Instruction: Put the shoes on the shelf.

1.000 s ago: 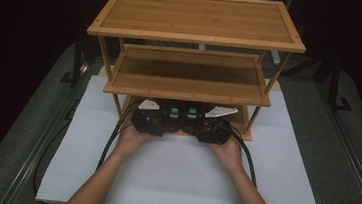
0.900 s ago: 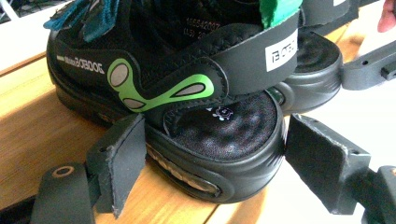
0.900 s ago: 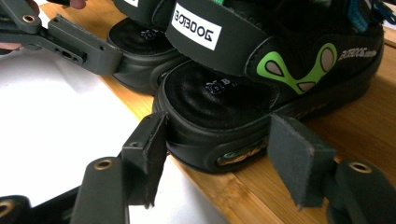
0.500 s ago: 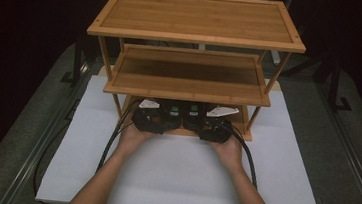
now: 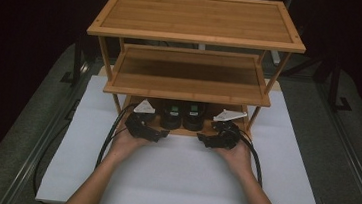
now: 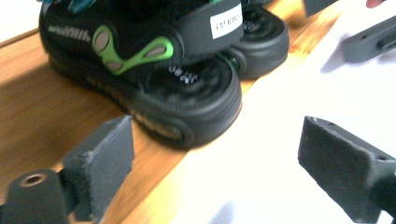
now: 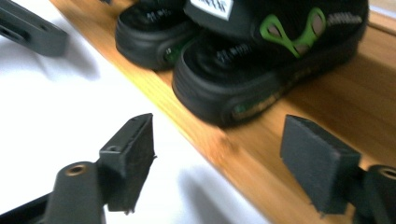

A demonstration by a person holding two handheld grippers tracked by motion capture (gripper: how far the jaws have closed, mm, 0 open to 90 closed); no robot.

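Two black sandals with green trim stand side by side on the lowest board of a bamboo rack [image 5: 186, 131], the left sandal [image 5: 172, 114] [image 6: 154, 60] beside the right sandal [image 5: 193, 116] [image 7: 261, 60]. My left gripper [image 5: 159, 135] [image 6: 217, 158] is just in front of the left sandal's toe. Its jaws are open and have just been opening, with nothing pressed between them. My right gripper [image 5: 204, 140] [image 7: 219, 144] faces the right sandal's toe at the board's front edge. Its jaws have also just been opening and stand apart, holding nothing.
The rack has two more boards, a middle shelf [image 5: 189, 75] low over the sandals and a top shelf [image 5: 199, 17]. It stands on a white mat [image 5: 181, 182] on a grey table. Cables trail from both grippers toward the person.
Both grippers have let go of the sandals and drawn back a little toward the board's front edge. The left one has shifted left. Both pairs of jaws stand wider.
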